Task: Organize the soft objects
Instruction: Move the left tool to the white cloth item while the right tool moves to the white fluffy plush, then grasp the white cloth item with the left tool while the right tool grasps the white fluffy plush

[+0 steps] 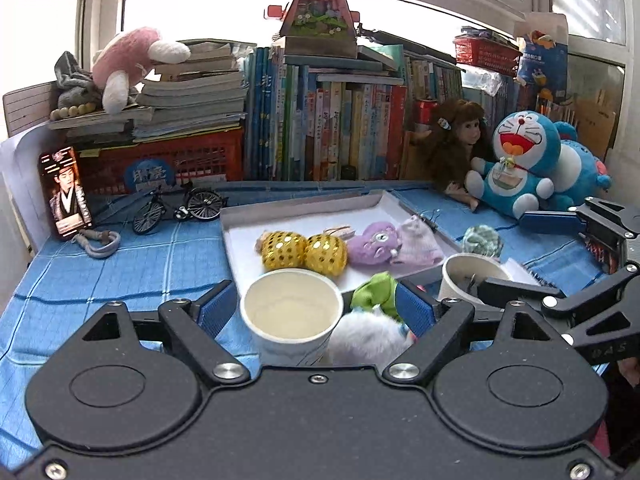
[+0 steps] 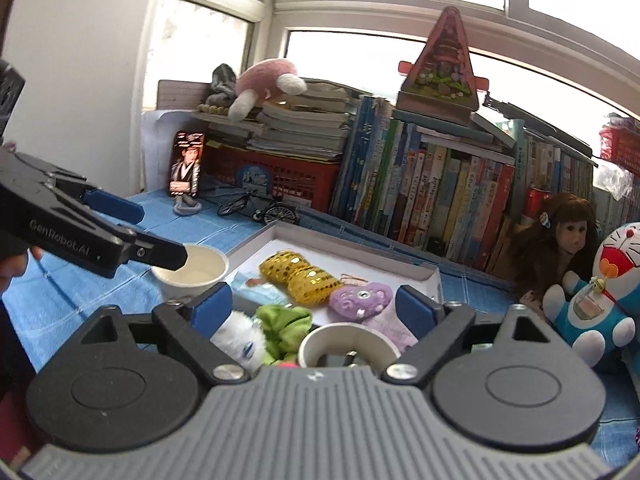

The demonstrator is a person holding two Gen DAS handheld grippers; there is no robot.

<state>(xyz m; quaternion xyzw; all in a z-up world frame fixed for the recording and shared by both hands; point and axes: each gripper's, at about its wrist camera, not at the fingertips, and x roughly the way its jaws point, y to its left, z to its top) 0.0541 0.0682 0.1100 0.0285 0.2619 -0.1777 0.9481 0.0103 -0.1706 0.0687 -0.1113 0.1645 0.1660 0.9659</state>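
The left gripper (image 1: 314, 312) hangs over the near edge of a surface covered by a blue checked cloth (image 1: 120, 264), its jaws spread wide around an empty white paper cup (image 1: 294, 314) without pressing on it; a fluffy white plush toy (image 1: 370, 338) and a crumpled green cloth piece (image 1: 376, 290) lie just beside that cup, also between the blue pads. The right gripper (image 2: 314, 310) likewise has its jaws wide apart, framing a second white paper cup (image 2: 348, 344) that holds some small dark item too blurred to tell, with nothing clamped. Just beyond both cups sits a shallow white rectangular tray (image 1: 288, 210) carrying the soft things: two gold sequinned pouches (image 1: 304, 250) side by side, touching, then a lilac plush heart (image 1: 374, 242) and a pale pink knitted piece (image 1: 418, 242) to their right. A small green-and-white crocheted ball (image 1: 482, 242) rests on the cloth just outside the tray's right edge. Further back stand a miniature black bicycle (image 1: 178, 208), a phone propped upright with a lit screen (image 1: 66, 192), a brown-haired doll (image 1: 456, 140) and a blue-and-white cartoon cat plush (image 1: 516, 160), against a row of upright books (image 1: 340, 128).
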